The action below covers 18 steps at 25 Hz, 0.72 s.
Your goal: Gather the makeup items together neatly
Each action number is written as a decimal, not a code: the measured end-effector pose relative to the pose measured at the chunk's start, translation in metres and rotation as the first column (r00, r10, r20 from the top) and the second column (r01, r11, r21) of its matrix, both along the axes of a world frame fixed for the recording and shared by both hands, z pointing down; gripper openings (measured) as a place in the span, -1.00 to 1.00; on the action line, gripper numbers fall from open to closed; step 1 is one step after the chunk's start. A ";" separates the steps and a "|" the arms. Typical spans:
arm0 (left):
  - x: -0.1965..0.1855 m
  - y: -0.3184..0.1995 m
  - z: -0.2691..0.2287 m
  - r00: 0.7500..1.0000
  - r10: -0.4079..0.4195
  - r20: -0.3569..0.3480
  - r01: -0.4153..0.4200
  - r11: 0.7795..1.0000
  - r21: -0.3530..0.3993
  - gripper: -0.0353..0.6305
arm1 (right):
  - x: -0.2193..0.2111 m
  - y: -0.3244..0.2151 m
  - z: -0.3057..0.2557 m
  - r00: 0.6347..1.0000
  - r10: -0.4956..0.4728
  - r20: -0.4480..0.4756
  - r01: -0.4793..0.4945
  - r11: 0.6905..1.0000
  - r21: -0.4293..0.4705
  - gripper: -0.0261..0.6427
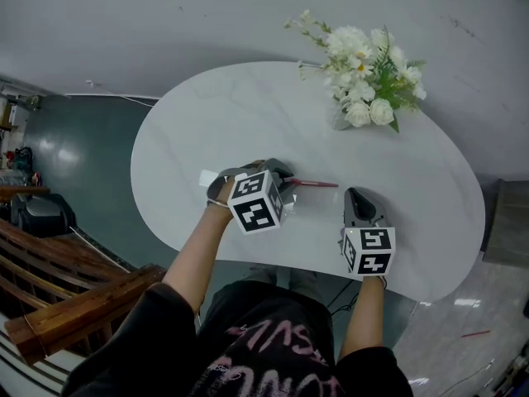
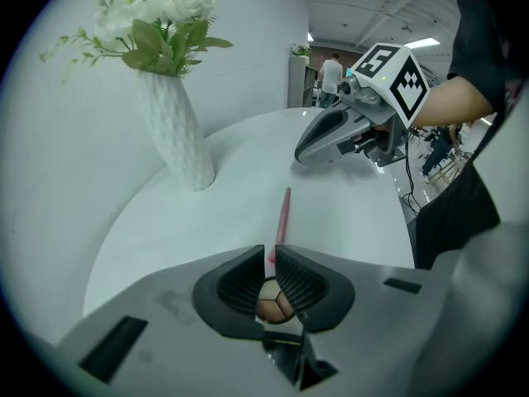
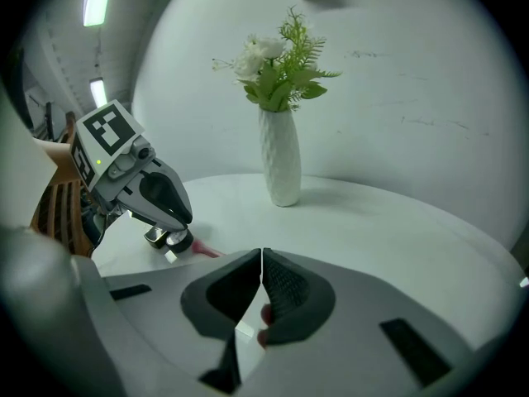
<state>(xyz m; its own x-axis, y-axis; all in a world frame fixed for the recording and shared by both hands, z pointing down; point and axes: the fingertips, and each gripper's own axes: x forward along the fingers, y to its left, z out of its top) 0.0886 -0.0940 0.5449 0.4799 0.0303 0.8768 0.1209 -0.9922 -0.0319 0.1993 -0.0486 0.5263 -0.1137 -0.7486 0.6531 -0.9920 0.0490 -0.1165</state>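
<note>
My left gripper (image 2: 270, 252) has its dark, ribbed jaws drawn almost together, pinching the near end of a pink makeup stick (image 2: 283, 213). The stick is straight and pencil-thin, and it runs out to the right over the counter (image 1: 207, 114). I cannot tell whether its far end touches the top. The counter is a smooth white oval with faint grey veining and a dull sheen. My right gripper (image 3: 261, 256) hangs near the stick's far tip, its jaws closed pad to pad with nothing in them and its rounded grey nose beside the stick's line. Off the counter's left edge stands a brown slatted wooden bench (image 1: 74, 296). At the back right is a tall white vase (image 3: 280, 164) with a dimpled relief, holding white flowers (image 1: 364, 64) and green sprigs, well apart from the stick.
</note>
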 end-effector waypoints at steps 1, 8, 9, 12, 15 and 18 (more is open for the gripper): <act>-0.006 -0.002 -0.002 1.000 -0.019 -0.005 0.019 1.000 0.003 -0.77 | -0.005 -0.003 -0.001 1.000 -0.014 -0.002 0.014 1.000 0.003 -0.73; -0.062 -0.018 -0.009 0.979 -0.203 -0.033 0.204 0.979 0.005 -0.82 | -0.045 -0.028 -0.009 0.992 -0.126 -0.009 0.126 0.992 0.011 -0.73; -0.070 -0.020 -0.009 0.972 -0.233 -0.039 0.233 0.972 0.003 -0.83 | -0.051 -0.031 -0.010 0.990 -0.141 -0.011 0.142 0.990 0.013 -0.73; -0.096 -0.024 -0.011 0.946 -0.319 -0.060 0.320 0.947 -0.003 -0.84 | -0.070 -0.041 -0.013 0.982 -0.186 -0.017 0.186 0.982 0.021 -0.73; -0.119 -0.026 -0.013 0.907 -0.412 -0.089 0.413 0.911 -0.012 -0.85 | -0.086 -0.047 -0.015 0.974 -0.224 -0.022 0.225 0.974 0.025 -0.73; -0.135 -0.026 -0.014 0.863 -0.490 -0.125 0.490 0.871 -0.028 -0.86 | -0.098 -0.051 -0.017 0.969 -0.246 -0.023 0.247 0.969 0.029 -0.73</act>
<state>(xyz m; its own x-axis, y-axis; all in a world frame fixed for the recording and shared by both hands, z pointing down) -0.0464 -0.1200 0.5311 0.5365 -0.2408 0.8088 -0.3860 -0.9223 -0.0186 0.1012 -0.1000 0.5093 -0.2855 -0.7190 0.6337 -0.9507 0.2959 -0.0926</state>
